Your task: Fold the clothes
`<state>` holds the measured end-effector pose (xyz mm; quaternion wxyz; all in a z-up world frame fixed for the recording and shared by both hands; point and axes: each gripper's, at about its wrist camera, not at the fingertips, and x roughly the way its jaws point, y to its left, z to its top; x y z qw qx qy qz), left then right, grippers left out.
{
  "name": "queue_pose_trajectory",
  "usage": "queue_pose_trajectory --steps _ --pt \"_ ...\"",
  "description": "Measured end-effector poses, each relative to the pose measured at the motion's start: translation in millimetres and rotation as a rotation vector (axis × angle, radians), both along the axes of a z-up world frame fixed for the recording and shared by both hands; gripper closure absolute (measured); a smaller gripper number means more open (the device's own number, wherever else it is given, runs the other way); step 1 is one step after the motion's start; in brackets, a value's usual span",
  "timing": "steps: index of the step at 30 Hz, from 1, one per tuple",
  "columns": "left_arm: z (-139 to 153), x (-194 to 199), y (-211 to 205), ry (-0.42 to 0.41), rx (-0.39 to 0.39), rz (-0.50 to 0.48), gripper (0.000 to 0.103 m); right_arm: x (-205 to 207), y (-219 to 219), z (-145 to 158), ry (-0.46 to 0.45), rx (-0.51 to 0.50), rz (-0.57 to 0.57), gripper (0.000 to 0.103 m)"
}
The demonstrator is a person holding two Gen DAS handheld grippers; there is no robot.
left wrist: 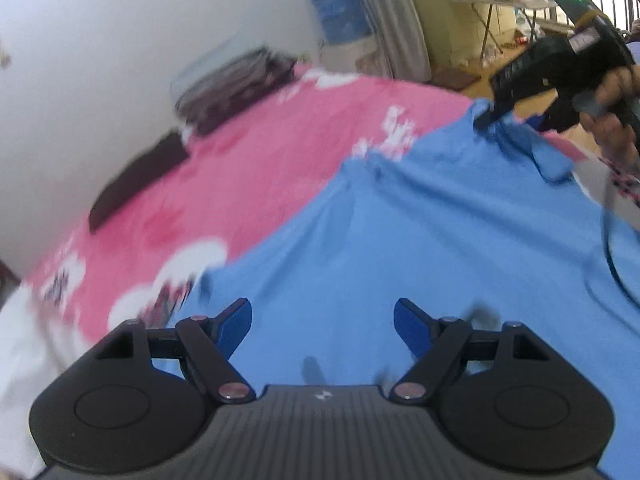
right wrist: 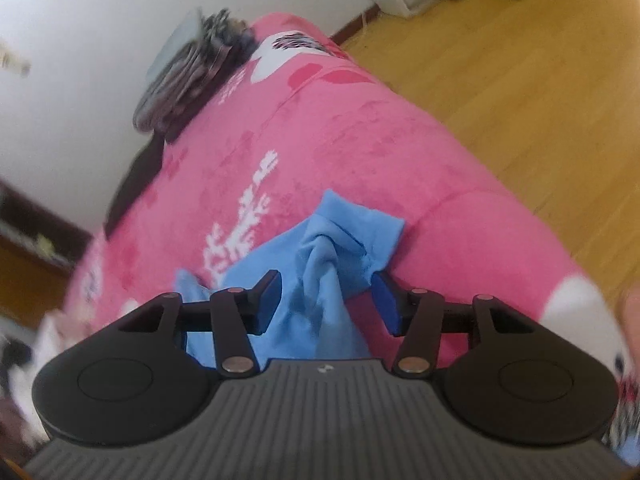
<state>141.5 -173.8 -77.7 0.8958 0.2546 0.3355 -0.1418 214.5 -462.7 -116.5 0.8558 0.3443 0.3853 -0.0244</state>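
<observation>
Blue shirt [left wrist: 420, 240] spread on pink bed [left wrist: 280, 140], under and ahead of both tongs | left tongs [left wrist: 322, 320] wide open, empty | right tongs [right wrist: 328, 300] part open astride bunched sleeve [right wrist: 320, 248], pads clear | likely light, limp, wrinkle-prone; pinch hems or corners.

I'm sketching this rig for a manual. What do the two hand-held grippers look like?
Both match: the left hand-held gripper and right hand-held gripper have ribbed dark grey bodies, round black side housings, black linkage arms with silver rivets, and blue finger pads.
</observation>
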Motion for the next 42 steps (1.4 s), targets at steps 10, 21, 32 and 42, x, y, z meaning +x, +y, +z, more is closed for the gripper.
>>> queue_pose_trajectory --steps 10,21,32,42 --pt "-41 48 -15 -0.063 -0.079 0.143 0.025 -27 -7 17 -0.136 -0.217 -0.053 0.100" --pt "-55 62 14 -0.022 -0.153 0.223 0.025 -41 -33 -4 -0.077 -0.237 -0.224 0.099" --pt "-56 61 18 -0.014 -0.185 0.240 0.024 -72 -15 34 -0.207 -0.336 -0.241 0.082" --pt "-57 61 17 -0.019 -0.177 0.239 0.021 59 100 6 -0.093 -0.403 0.425 0.095"
